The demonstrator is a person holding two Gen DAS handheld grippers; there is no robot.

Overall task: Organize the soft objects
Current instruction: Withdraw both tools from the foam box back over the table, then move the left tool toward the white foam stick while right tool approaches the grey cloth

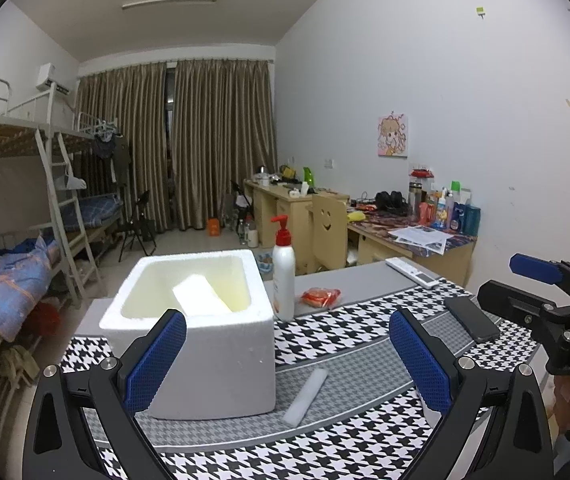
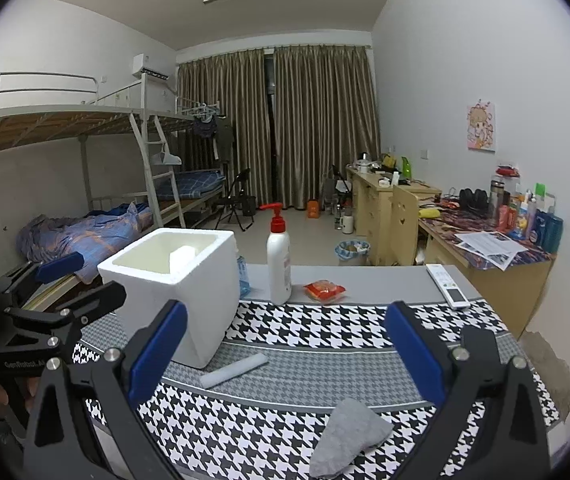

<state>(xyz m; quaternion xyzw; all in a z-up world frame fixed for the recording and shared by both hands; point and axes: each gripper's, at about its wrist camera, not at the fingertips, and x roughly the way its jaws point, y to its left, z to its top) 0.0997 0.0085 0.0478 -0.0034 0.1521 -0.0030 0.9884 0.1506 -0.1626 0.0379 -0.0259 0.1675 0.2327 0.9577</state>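
Note:
A white foam box (image 1: pixel 201 320) stands on the houndstooth tablecloth (image 1: pixel 365 320) with a white foam piece (image 1: pixel 199 294) inside it. A white foam strip (image 1: pixel 305 396) lies on the cloth beside the box; it also shows in the right wrist view (image 2: pixel 233 370). A grey foam chunk (image 2: pixel 347 436) lies near the front edge. My left gripper (image 1: pixel 287 364) is open and empty, just in front of the box. My right gripper (image 2: pixel 285 354) is open and empty above the strip and chunk. The box also shows in the right wrist view (image 2: pixel 181 292).
A white pump bottle (image 1: pixel 284 276) with a red top and an orange snack packet (image 1: pixel 320 297) sit behind the box. A black phone (image 1: pixel 471 318) and a white remote (image 1: pixel 413 272) lie at the right. Bunk beds stand left, desks right.

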